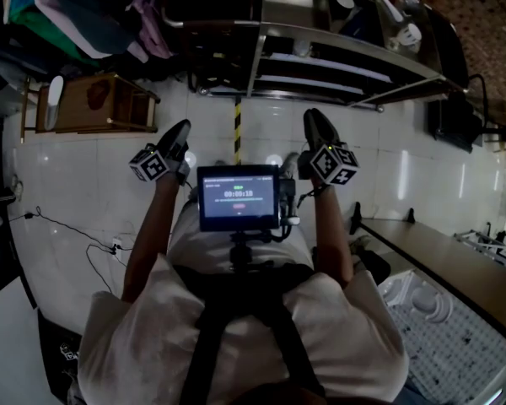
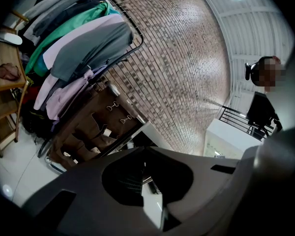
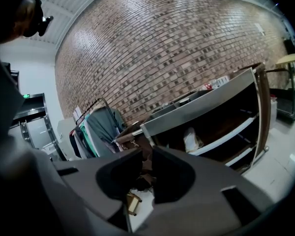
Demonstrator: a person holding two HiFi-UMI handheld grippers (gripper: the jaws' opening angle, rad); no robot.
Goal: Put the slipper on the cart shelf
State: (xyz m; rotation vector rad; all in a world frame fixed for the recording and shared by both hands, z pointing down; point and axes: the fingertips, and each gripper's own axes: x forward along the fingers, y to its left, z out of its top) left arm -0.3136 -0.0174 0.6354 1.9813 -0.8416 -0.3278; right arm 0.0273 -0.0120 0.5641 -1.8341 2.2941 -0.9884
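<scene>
Closest to the head camera, a small screen [image 1: 238, 197] sits on the chest rig, and both grippers reach out past it over white floor tiles. A wooden stand [image 1: 101, 108] is the handy landmark. A loaded clothes rack [image 1: 84, 7] hangs just behind it, and a black cable [image 1: 67, 226] trails over the tiles on its near side. To its right, past a yellow-and-black floor stripe [image 1: 236, 129], comes the metal cart shelf [image 1: 346, 70].

The slipper [image 1: 55, 98], pale and oblong, lies at the stand's left end, beside a reddish patch [image 1: 97, 95] on the top. The left gripper [image 1: 179, 132] hangs just right of the stand, jaws pressed together on nothing, with the whole stand between it and the slipper. The right gripper [image 1: 314, 118] is further right, facing the cart shelf and well apart from the slipper. A slim gap shows between its jaws, with nothing in it.
</scene>
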